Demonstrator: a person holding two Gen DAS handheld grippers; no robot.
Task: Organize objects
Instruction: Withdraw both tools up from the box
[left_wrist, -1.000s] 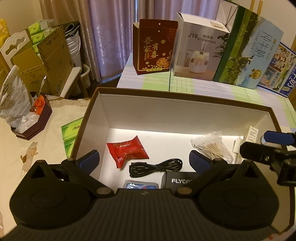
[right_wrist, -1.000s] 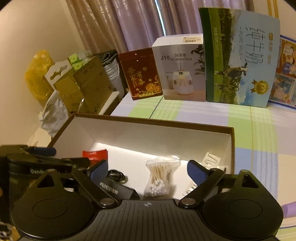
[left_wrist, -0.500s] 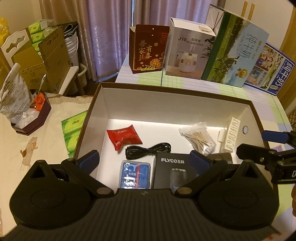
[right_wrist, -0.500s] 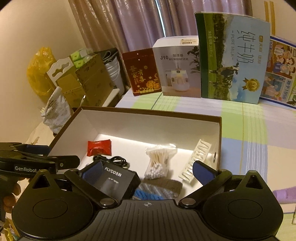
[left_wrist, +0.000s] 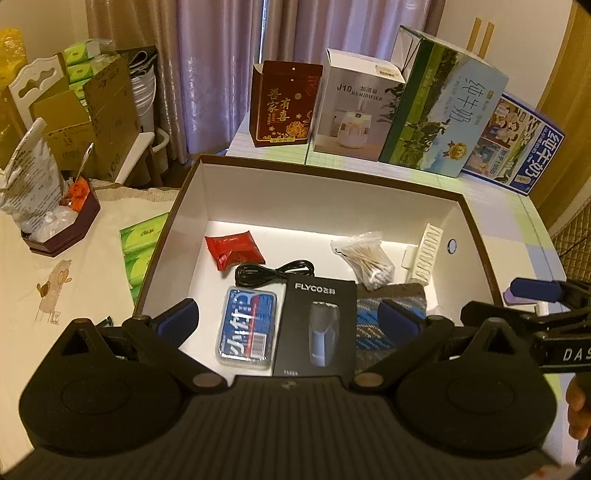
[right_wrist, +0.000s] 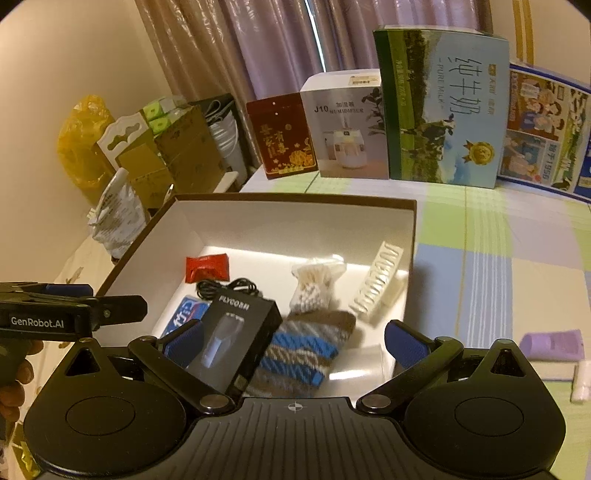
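Note:
A brown-rimmed white box (left_wrist: 332, 170) (right_wrist: 295, 197) lies open on the table. Inside are a red packet (left_wrist: 232, 249), a black cable (left_wrist: 275, 273), a blue card case (left_wrist: 247, 330), a black FLYCO box (left_wrist: 314, 332) (right_wrist: 236, 332), a striped knitted cloth (left_wrist: 391, 295) (right_wrist: 306, 350), a bag of cotton swabs (left_wrist: 365, 256) and a white comb (left_wrist: 426, 254). My left gripper (left_wrist: 288, 319) hovers open above the box's near edge, holding nothing. My right gripper (right_wrist: 293, 338) is wide open over the near right part of the box, also holding nothing.
Cartons stand in a row behind the box: a red one (left_wrist: 284, 103), a humidifier box (left_wrist: 354, 110) and a milk carton (left_wrist: 439, 114). A purple tube (right_wrist: 554, 345) lies on the checked cloth to the right. Green tissue packs (left_wrist: 142, 243) sit left of the box.
Both grippers have drawn back and upward from the box, so the card case, FLYCO box and knitted cloth have come into view. The right jaws widened slightly.

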